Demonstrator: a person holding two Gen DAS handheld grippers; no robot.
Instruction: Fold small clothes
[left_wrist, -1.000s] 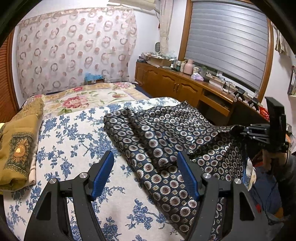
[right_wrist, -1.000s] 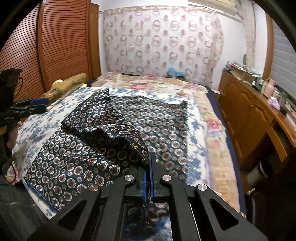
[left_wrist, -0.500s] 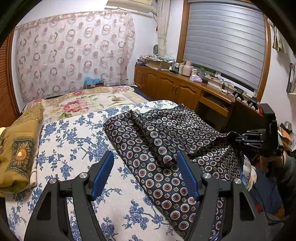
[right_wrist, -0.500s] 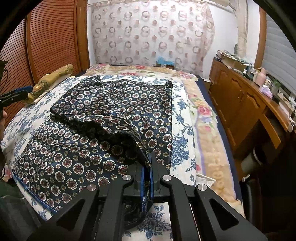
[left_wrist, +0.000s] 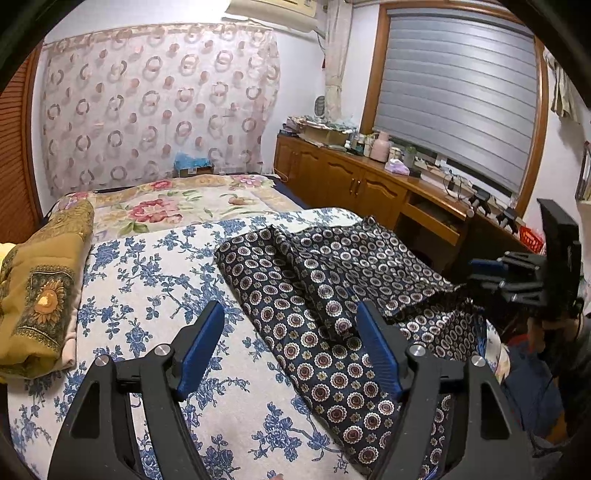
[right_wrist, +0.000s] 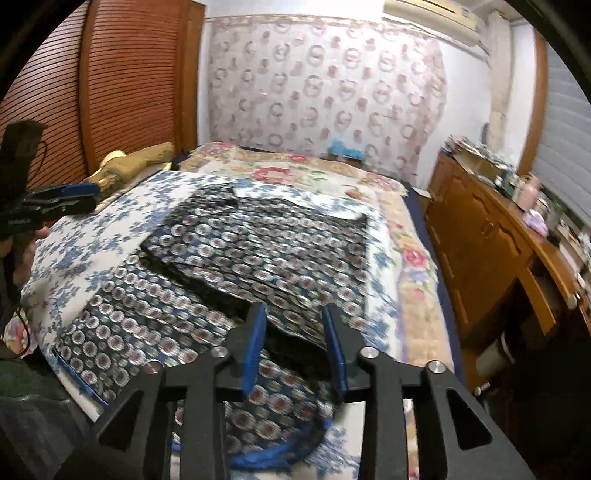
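A dark navy garment with a round medallion print (left_wrist: 317, 288) lies on the bed, its upper layer folded over the lower one; it also shows in the right wrist view (right_wrist: 258, 254). My left gripper (left_wrist: 291, 332) is open and empty, hovering above the garment's left edge. My right gripper (right_wrist: 293, 325) is open just above the garment's near folded edge, holding nothing; it shows at the right of the left wrist view (left_wrist: 484, 269). The left gripper appears at the left of the right wrist view (right_wrist: 77, 195).
The bed has a blue floral sheet (left_wrist: 147, 280) and a pink floral blanket (left_wrist: 166, 206) farther back. A folded mustard quilt (left_wrist: 40, 288) lies at the left edge. A wooden cabinet with clutter (left_wrist: 369, 184) runs along the right. A louvred wooden door (right_wrist: 110, 92) stands at the left.
My right gripper has opened and let go of the garment's edge, which now lies folded over on the bed. The left gripper stayed open and hardly moved.
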